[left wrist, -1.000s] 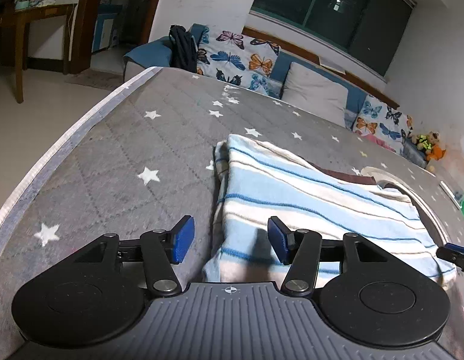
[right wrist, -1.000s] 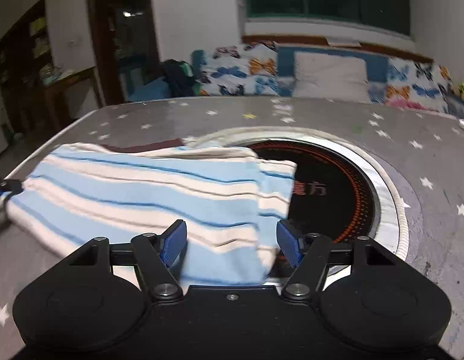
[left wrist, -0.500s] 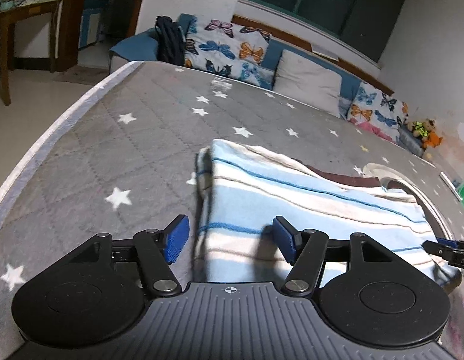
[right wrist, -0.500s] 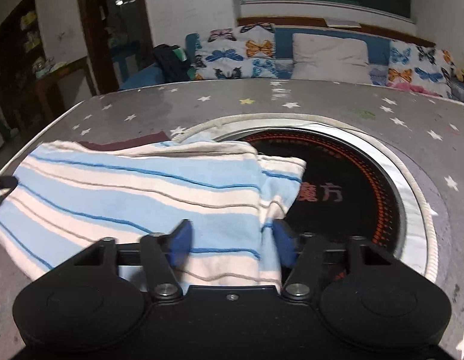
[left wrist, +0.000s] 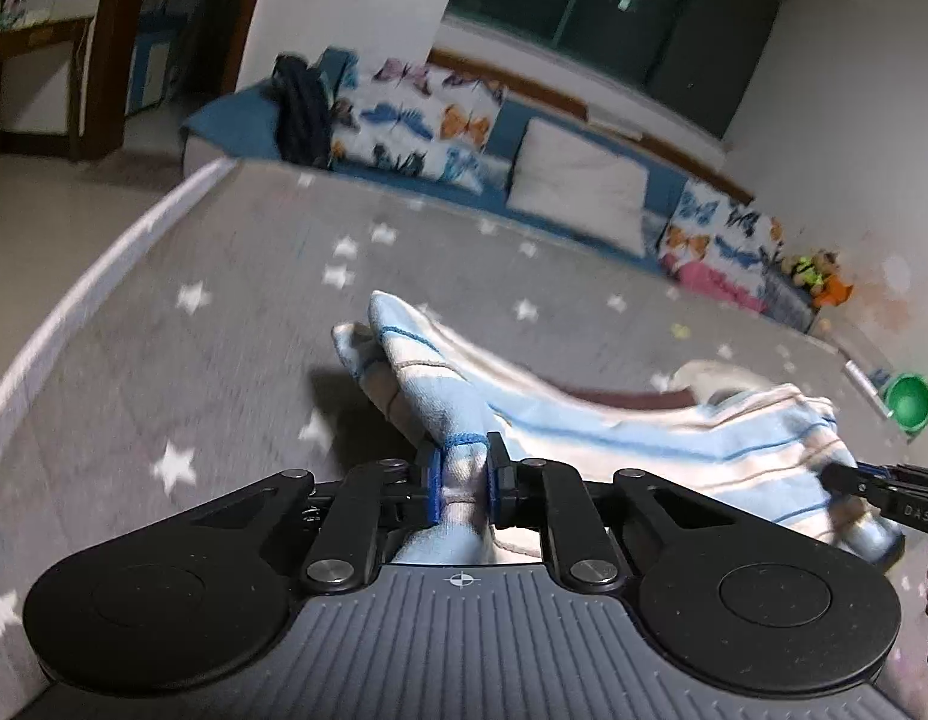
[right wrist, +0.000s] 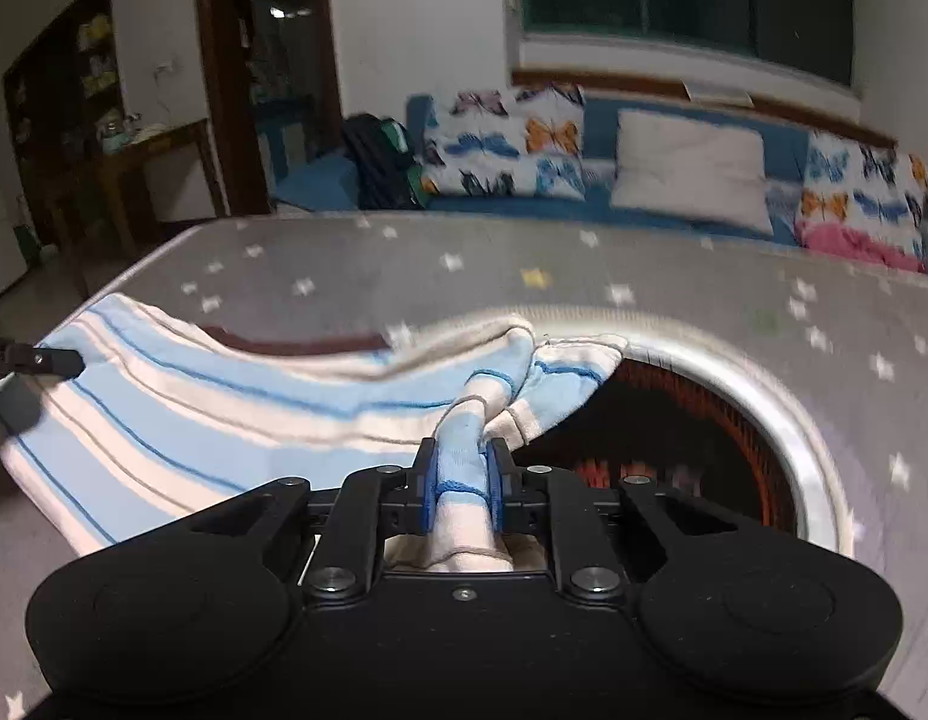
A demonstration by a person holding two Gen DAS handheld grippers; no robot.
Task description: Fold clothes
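Observation:
A light blue and cream striped garment (left wrist: 584,420) (right wrist: 224,408) lies folded on a grey star-patterned table cover (left wrist: 194,312). My left gripper (left wrist: 462,480) is shut on the garment's near left edge, with cloth bunched between its blue pads. At the garment's right end my right gripper (right wrist: 462,489) is likewise shut on a bunched fold. The gripped edges are raised off the cover. The right gripper's tips (left wrist: 848,477) show at the far right of the left wrist view; the left gripper's tip (right wrist: 50,360) shows at the left of the right wrist view.
A round black cooktop with a metal rim (right wrist: 782,420) is set in the table under the garment's right end. A green cup (left wrist: 910,399) stands at the far right. A sofa with butterfly cushions (right wrist: 512,144) runs behind the table; the table's left edge (left wrist: 74,312) is near.
Both grippers went from open around the garment's edges to shut on the cloth. The gripped edges have lifted and the garment now bunches at both ends.

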